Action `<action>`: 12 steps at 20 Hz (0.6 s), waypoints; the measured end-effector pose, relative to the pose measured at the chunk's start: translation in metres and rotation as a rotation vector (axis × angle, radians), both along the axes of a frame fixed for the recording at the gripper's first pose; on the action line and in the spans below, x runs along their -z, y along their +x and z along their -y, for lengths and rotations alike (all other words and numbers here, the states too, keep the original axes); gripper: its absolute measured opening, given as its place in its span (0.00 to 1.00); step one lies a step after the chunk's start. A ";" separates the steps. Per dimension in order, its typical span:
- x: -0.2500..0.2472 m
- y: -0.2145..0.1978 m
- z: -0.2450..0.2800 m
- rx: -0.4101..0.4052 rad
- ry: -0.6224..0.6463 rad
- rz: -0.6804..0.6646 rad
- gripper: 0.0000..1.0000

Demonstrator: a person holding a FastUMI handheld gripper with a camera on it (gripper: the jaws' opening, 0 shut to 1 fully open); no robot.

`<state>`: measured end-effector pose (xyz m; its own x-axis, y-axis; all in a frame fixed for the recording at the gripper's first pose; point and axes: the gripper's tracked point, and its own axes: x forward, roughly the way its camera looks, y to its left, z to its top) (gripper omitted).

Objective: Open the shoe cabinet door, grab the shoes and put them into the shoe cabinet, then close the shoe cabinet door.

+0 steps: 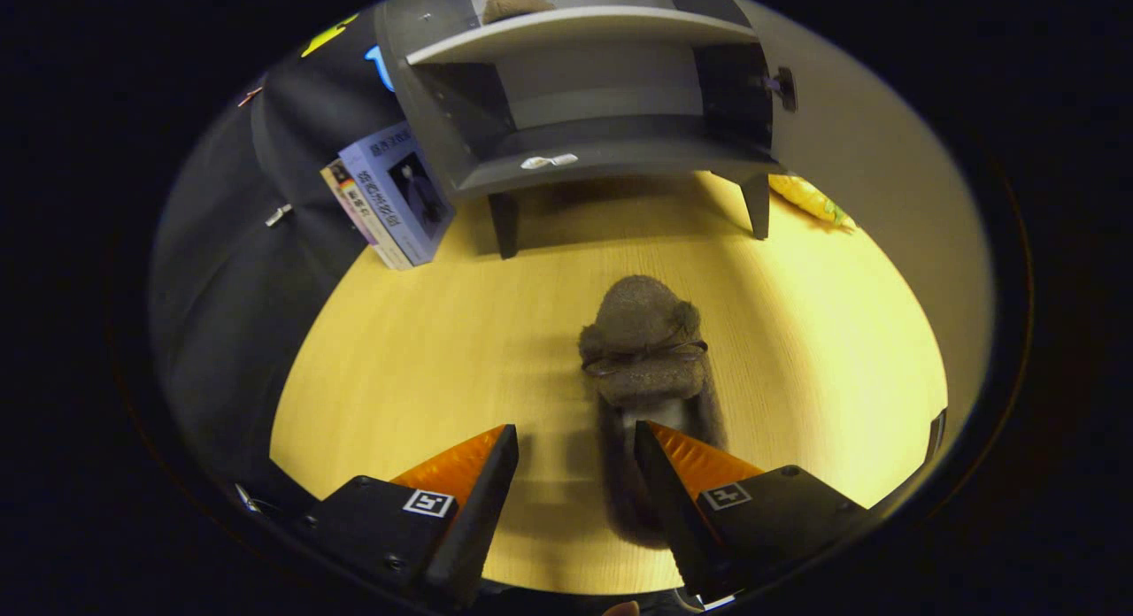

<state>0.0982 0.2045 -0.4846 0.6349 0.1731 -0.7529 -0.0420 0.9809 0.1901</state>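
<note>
Fuzzy brown slipper (644, 342), gripper (575, 443) apparently open above

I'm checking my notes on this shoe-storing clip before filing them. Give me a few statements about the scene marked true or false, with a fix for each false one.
1. The cabinet door is open. True.
2. The gripper is shut on the slipper. False: its fingers are apart; the slipper lies on the table just ahead, its heel end beside one finger and neither finger pressing it.
3. A second slipper already sits on the cabinet's upper shelf. True.
4. The books lie flat inside the cabinet. False: they stand outside it, leaning beside its side wall.
5. The slipper on the table points its toe toward the cabinet. True.
</note>
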 end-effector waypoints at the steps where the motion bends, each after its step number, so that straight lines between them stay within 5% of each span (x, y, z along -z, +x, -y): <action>1: 0.007 0.011 0.003 0.017 -0.023 0.026 0.79; 7: 0.029 0.061 0.009 0.084 -0.068 0.147 0.51; 9: 0.025 0.063 0.005 0.080 -0.020 0.154 0.25; 11: 0.017 0.064 0.008 0.084 -0.018 0.175 0.09; 12: 0.009 0.063 0.012 0.083 -0.027 0.187 0.09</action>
